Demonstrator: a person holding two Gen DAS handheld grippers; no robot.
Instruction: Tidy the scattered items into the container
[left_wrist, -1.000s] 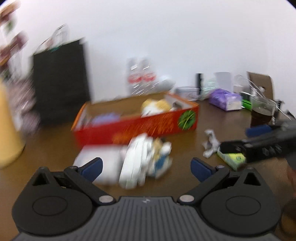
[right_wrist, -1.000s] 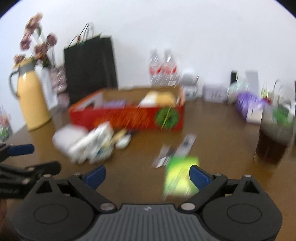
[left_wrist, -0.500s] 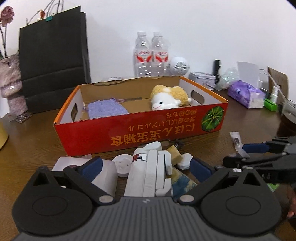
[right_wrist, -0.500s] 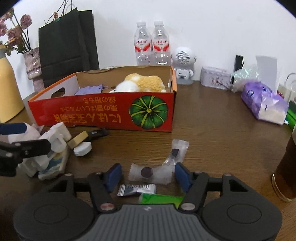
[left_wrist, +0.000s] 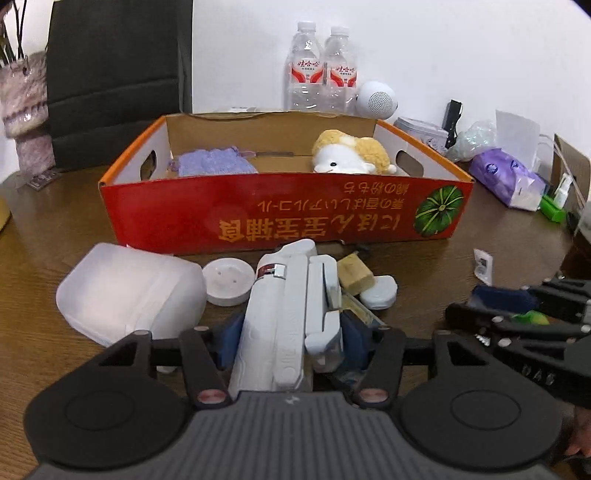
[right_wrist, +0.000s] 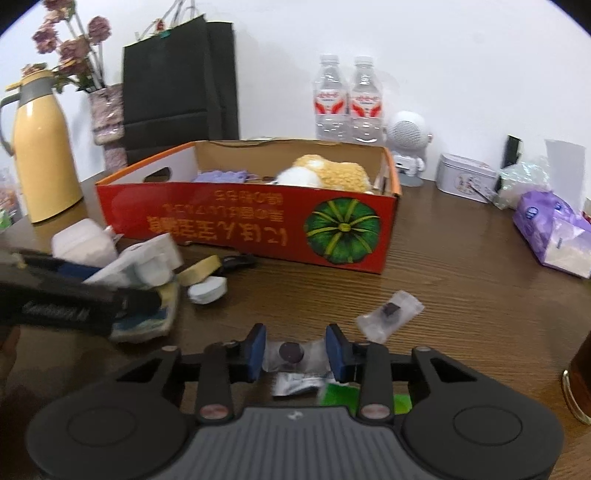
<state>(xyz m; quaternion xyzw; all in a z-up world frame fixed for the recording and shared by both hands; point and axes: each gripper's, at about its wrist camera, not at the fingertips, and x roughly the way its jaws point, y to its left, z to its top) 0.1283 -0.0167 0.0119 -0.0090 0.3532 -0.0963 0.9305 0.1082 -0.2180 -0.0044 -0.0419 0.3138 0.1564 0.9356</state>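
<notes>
The red cardboard box (left_wrist: 280, 218) already holds a plush toy (left_wrist: 351, 157) at its 2 o'clock corner and a lilac knitted pouch (left_wrist: 214, 164) at 10 o'clock. Most of the job is left: the scattered items lie on the tabletop (right_wrist: 461, 288) in front of the box.

My left tongs (left_wrist: 290, 341) are closing around a white blocky gadget (left_wrist: 284, 314); the pads look to be touching its sides, so I judge the grip nearly made. My right tongs (right_wrist: 295, 354) are closing on a clear sachet with a dark disc (right_wrist: 291, 352), its ends reaching both pads, with visible slack.

The left view alone shows a frosted plastic tub (left_wrist: 125, 295) at 9 o'clock of the gadget, a white round cap (left_wrist: 229, 280) and a tan block (left_wrist: 354, 275). Only the right view shows a second clear sachet (right_wrist: 389, 314), a silver wrapper (right_wrist: 297, 382), a green packet (right_wrist: 340, 397) under my tongs, and a yellow thermos (right_wrist: 40, 155).
</notes>
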